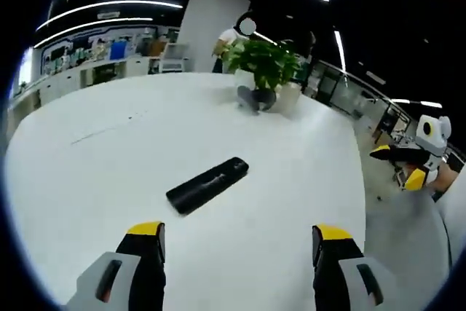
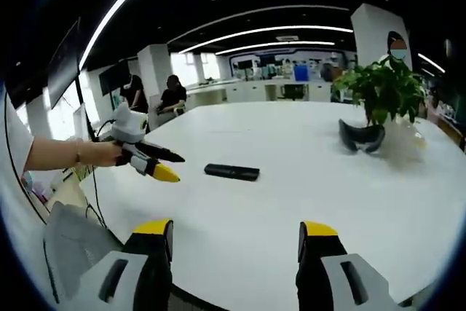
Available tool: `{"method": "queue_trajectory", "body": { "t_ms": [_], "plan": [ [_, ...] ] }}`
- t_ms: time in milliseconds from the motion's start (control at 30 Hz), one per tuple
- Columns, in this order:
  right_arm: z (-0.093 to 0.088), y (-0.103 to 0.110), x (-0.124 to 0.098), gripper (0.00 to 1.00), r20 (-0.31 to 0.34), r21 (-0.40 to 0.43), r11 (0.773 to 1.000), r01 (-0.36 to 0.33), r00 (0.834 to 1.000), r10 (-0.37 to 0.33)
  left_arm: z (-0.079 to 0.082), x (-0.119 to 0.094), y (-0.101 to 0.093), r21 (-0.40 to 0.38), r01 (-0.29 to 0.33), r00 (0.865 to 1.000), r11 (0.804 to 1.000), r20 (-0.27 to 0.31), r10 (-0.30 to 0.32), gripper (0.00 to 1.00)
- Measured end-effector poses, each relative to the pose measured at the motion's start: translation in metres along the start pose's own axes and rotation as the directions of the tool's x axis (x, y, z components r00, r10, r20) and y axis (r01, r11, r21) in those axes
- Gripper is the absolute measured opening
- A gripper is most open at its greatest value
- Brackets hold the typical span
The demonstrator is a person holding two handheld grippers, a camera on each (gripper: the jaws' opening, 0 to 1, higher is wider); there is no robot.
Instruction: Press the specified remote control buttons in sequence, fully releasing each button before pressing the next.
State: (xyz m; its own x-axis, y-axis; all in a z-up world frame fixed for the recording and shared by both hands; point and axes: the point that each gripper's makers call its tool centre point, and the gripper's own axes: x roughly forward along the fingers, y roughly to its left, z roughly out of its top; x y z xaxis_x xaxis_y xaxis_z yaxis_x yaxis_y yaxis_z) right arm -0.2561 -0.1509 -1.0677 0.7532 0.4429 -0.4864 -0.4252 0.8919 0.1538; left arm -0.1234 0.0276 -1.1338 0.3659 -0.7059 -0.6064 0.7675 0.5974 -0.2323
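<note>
A black remote control [image 1: 207, 185] lies flat on the white round table [image 1: 109, 158], a little ahead of my left gripper [image 1: 240, 232], whose yellow-tipped jaws stand wide apart with nothing between them. In the right gripper view the remote [image 2: 231, 172] lies farther off, near the table's middle. My right gripper [image 2: 235, 229] is open and hangs over the table's near edge. The left gripper [image 2: 175, 167], held by a hand, comes in from the left short of the remote. At the right of the left gripper view, off the table's edge, is the right gripper [image 1: 399, 165].
A potted green plant [image 1: 263, 63] [image 2: 382, 89] stands at the far side of the table with a dark headset-like object [image 1: 251, 98] [image 2: 362, 136] beside it. Two people sit at desks [image 2: 171, 96] in the background. A grey chair [image 2: 69, 242] is near the table's edge.
</note>
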Motion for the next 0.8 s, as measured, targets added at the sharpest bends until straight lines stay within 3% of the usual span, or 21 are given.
{"method": "queue_trajectory", "body": {
  "t_ms": [233,400,533,667,800],
  "plan": [
    [-0.01,-0.005,-0.004,0.57,-0.046,-0.033,0.999,-0.006,0.999,0.004,-0.002,0.022,0.022,0.105,0.012,0.992,0.994,-0.129,0.002,0.78],
    [-0.013,-0.005,-0.005,0.45,-0.055,-0.013,0.999,-0.03,0.998,0.029,0.003,0.035,0.04,0.232,0.004,0.974,0.973,-0.219,0.048,0.74],
    [-0.015,-0.006,-0.005,0.37,-0.066,-0.025,0.999,-0.039,0.997,0.037,0.007,0.046,0.046,0.323,0.047,0.959,0.945,-0.28,0.049,0.7],
    [-0.016,-0.01,-0.007,0.32,-0.071,-0.015,0.999,-0.042,0.997,0.041,0.008,0.059,0.045,0.363,0.118,0.938,0.924,-0.345,0.016,0.61],
    [-0.013,-0.016,-0.01,0.29,-0.073,-0.013,0.999,-0.032,0.997,0.031,0.005,0.067,0.051,0.464,0.213,0.889,0.86,-0.458,0.026,0.46]
  ]
}}
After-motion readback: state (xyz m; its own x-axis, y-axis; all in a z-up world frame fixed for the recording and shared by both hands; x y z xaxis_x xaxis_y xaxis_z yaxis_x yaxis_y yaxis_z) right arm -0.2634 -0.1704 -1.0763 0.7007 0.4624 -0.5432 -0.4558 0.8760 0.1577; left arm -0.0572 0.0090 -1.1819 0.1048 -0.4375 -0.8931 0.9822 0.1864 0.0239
